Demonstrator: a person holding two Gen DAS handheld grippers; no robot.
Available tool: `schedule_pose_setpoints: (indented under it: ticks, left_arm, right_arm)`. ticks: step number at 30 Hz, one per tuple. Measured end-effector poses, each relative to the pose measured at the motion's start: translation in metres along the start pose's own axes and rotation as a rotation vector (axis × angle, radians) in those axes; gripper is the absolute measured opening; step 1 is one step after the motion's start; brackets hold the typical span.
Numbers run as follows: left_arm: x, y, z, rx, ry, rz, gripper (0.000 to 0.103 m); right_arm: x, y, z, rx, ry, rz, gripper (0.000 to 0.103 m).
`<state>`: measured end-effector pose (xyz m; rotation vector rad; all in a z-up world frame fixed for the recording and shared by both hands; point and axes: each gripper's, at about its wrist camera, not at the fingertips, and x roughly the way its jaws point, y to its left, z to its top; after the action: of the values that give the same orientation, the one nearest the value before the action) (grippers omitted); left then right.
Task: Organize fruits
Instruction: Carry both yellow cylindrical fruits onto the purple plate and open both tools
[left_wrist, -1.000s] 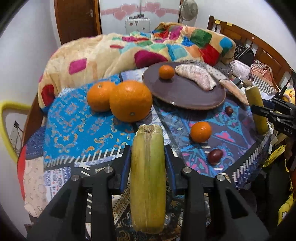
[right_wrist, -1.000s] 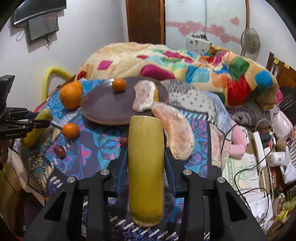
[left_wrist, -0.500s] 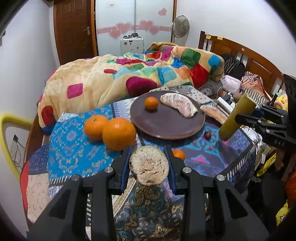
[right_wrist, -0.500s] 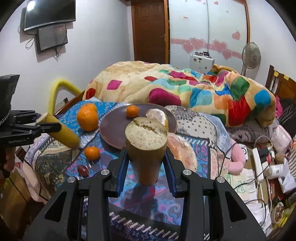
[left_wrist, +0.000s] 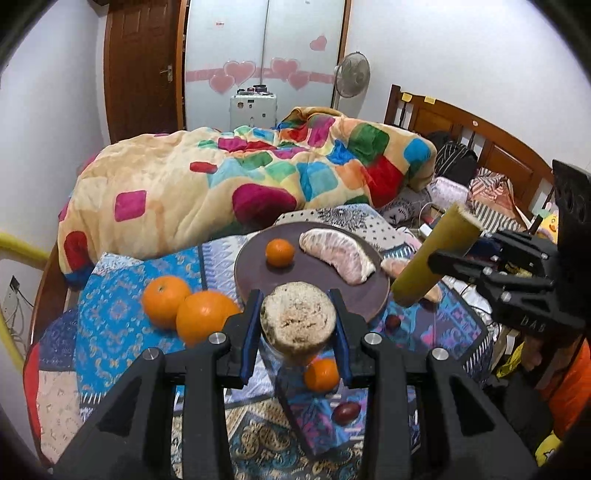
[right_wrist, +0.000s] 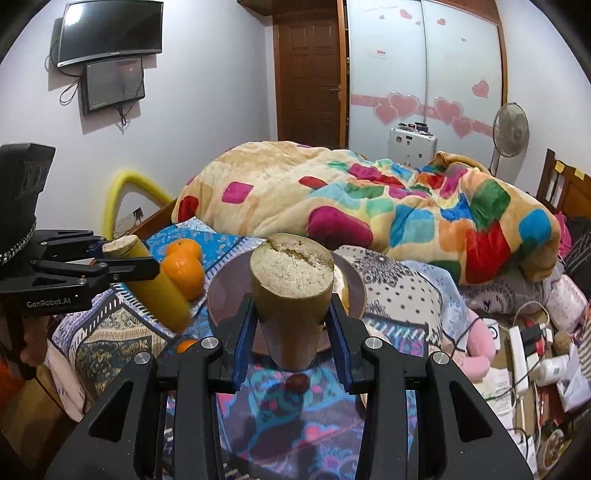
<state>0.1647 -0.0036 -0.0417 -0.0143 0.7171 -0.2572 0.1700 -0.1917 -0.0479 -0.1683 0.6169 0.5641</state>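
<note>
1. The left gripper (left_wrist: 297, 325) squeezes a yellow stalk piece (left_wrist: 298, 322), held up above the blue cloth (left_wrist: 110, 306).
2. The right gripper (right_wrist: 291, 325) squeezes another stalk piece (right_wrist: 291, 291), held up in front of the brown plate (right_wrist: 221, 291).
3. On the plate lie a small orange (left_wrist: 280, 252) and a peeled fruit slice (left_wrist: 338, 254).
4. Two big oranges (left_wrist: 188, 308) sit touching on the cloth, left of the plate.

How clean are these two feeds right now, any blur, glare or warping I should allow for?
Left wrist view: sharp, evenly lit; fisheye bows the headboard, corners vignetted; the left gripper and its sugarcane piece hide part of the plate. Right wrist view: also sharp, no glare; door curves; the right gripper holds its own cane piece.
</note>
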Motion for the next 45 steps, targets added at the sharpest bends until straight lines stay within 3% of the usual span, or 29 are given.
schedule_pose_setpoints:
  ticks: [12,20,31,35,40,45]
  left_arm:
    - [0.029,-0.003,0.022,0.002,-0.008,-0.026,0.034]
    - [0.059,0.009,0.027,-0.030,0.038,-0.040,0.034]
    - [0.094,0.027,0.048,-0.061,0.080,0.026,0.036]
    - [0.108,0.026,0.052,-0.020,0.109,0.079,0.040]
    - [0.118,0.027,0.055,-0.006,0.130,0.080,0.042]
    - [0.127,0.024,0.051,0.003,0.159,0.102,0.048]
  right_arm:
    - [0.040,0.000,0.003,-0.026,0.065,0.030,0.034]
    - [0.067,0.003,0.007,-0.064,0.096,0.051,0.034]
    - [0.104,-0.006,0.020,-0.032,0.124,0.075,0.035]
    - [0.118,-0.007,0.023,-0.030,0.152,0.057,0.035]
    - [0.131,-0.012,0.020,-0.025,0.201,0.047,0.035]
    - [0.127,-0.015,0.021,-0.024,0.183,0.031,0.035]
